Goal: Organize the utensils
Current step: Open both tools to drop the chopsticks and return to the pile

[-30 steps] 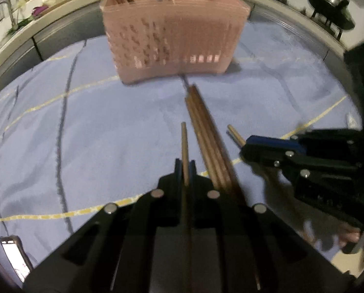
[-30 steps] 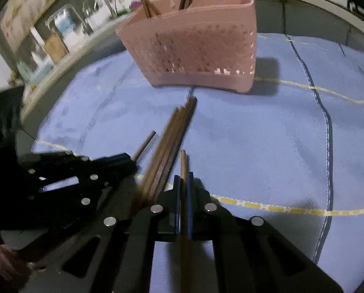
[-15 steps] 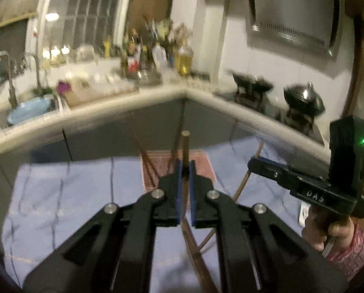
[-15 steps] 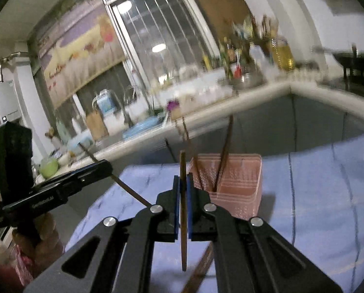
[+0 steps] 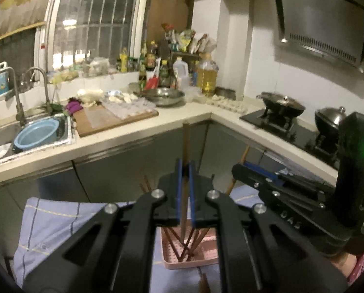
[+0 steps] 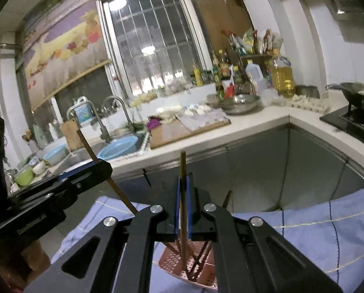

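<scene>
Left gripper (image 5: 185, 168) fingers clamp one upright chopstick (image 5: 186, 144). Right gripper (image 6: 183, 183) fingers grip a second chopstick (image 6: 182, 168) (also near upright). Both are held above the pink basket (image 5: 189, 262), which holds more chopsticks and sits on the blue cloth (image 6: 328, 232).

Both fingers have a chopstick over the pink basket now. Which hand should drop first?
Probably the left. Its chopstick hangs upright with the lower tip already inside the pink basket. The right gripper's chopstick also points into the basket, so the difference is slight.
</scene>
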`<state>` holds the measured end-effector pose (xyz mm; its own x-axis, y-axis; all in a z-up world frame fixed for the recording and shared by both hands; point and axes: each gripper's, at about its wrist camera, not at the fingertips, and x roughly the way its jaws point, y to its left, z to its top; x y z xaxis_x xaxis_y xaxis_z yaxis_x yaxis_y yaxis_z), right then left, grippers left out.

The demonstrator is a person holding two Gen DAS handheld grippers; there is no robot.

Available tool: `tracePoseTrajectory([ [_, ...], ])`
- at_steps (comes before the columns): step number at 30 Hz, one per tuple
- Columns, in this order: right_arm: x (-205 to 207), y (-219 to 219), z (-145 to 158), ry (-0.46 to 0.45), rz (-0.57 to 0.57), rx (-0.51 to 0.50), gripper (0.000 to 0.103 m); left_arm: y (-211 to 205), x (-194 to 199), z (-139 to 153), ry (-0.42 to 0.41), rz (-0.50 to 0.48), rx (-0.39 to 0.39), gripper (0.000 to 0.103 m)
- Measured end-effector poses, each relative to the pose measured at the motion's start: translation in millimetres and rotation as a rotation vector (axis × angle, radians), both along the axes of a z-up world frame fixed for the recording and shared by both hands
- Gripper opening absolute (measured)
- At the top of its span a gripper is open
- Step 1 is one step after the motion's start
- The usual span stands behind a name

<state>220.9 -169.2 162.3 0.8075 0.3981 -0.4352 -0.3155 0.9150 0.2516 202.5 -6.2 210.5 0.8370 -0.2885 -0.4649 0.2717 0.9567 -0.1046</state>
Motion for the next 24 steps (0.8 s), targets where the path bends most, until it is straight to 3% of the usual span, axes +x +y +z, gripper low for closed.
tracePoseTrajectory([
  [7,14,8,-49,0.102,0.004,0.009,0.005,-14,18,-53,0.143,-0.044,0.031,0.005],
  [10,15,6,-54,0.141,-0.018,0.04,0.007,-27,26,-80,0.231,-0.024,0.103,0.021],
  [12,7,1,-47,0.112,-0.025,0.062,0.015,-25,26,-84,0.24,-0.007,0.105,0.024],
  [13,0,-1,-40,0.087,-0.039,0.065,0.02,-21,24,-82,0.236,0.0,0.091,0.024],
  [15,-17,-6,-26,0.031,-0.057,0.073,0.05,-12,12,-69,0.203,0.025,0.049,0.024],
  [20,-73,-24,-5,-0.069,-0.042,0.12,0.052,7,-40,-33,0.064,0.046,-0.011,0.024],
  [24,-126,-32,-47,0.02,-0.016,0.128,0.049,22,-96,-47,0.011,0.023,-0.024,0.024],
])
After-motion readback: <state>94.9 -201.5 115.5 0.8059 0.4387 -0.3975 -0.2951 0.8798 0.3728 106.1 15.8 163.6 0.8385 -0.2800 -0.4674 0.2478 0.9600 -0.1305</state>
